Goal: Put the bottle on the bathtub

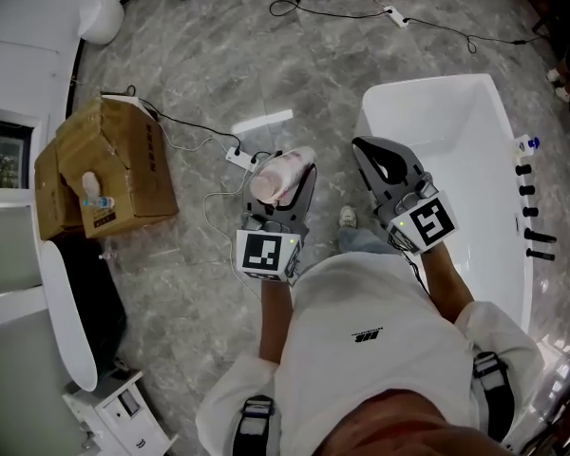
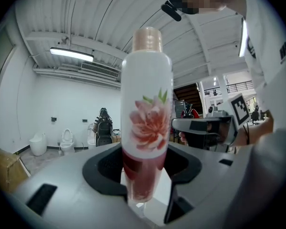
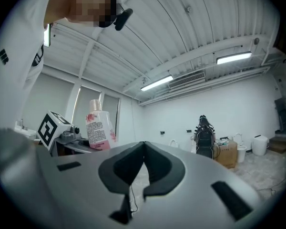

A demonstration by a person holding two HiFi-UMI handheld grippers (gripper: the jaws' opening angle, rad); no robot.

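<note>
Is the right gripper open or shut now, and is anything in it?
Shut and empty: the right gripper shows its jaws meeting at the tips, nothing between them. The flowered bottle is in the left gripper.

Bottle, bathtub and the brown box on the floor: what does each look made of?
Bottle: likely plastic, glossy white with a printed pink flower; light sheens off its side.
Bathtub: smooth glossy white, acrylic or ceramic, cannot tell which.
Brown box: matte cardboard, judging by its colour and folded flaps.
</note>
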